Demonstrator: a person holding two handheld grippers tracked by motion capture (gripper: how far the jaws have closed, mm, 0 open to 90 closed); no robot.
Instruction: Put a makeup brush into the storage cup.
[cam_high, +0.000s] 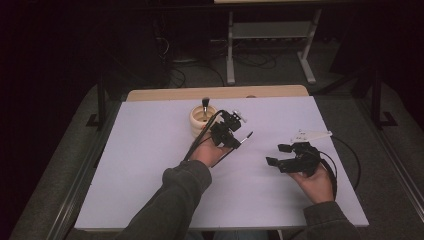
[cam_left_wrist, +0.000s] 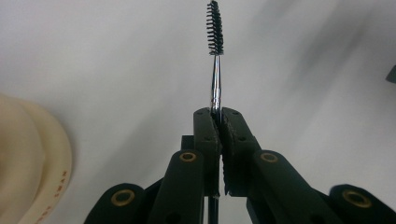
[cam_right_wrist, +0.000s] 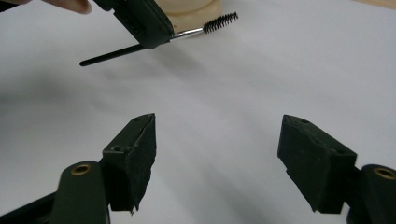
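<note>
A thin black-handled spoolie brush (cam_high: 246, 137) is clamped in my left gripper (cam_high: 235, 142), which is shut on its metal neck just right of a round pale wooden cup (cam_high: 201, 122). In the left gripper view the bristle tip (cam_left_wrist: 215, 28) sticks straight out past the shut gripper (cam_left_wrist: 219, 115), with the cup's rim (cam_left_wrist: 32, 158) at the left. Another brush (cam_high: 205, 103) stands upright in the cup. My right gripper (cam_high: 278, 154) hovers open over the white table, holding nothing. Its own view shows the wide-apart gripper (cam_right_wrist: 219, 135), and beyond it the spoolie brush (cam_right_wrist: 219, 22), the left gripper (cam_right_wrist: 140, 21) and the cup (cam_right_wrist: 194, 11).
The white table sheet (cam_high: 150, 165) covers the table, with a bare wooden strip (cam_high: 215, 93) along the far edge. A black cable (cam_high: 352, 157) loops right of the right hand. A metal stand (cam_high: 270, 30) sits on the dark floor beyond.
</note>
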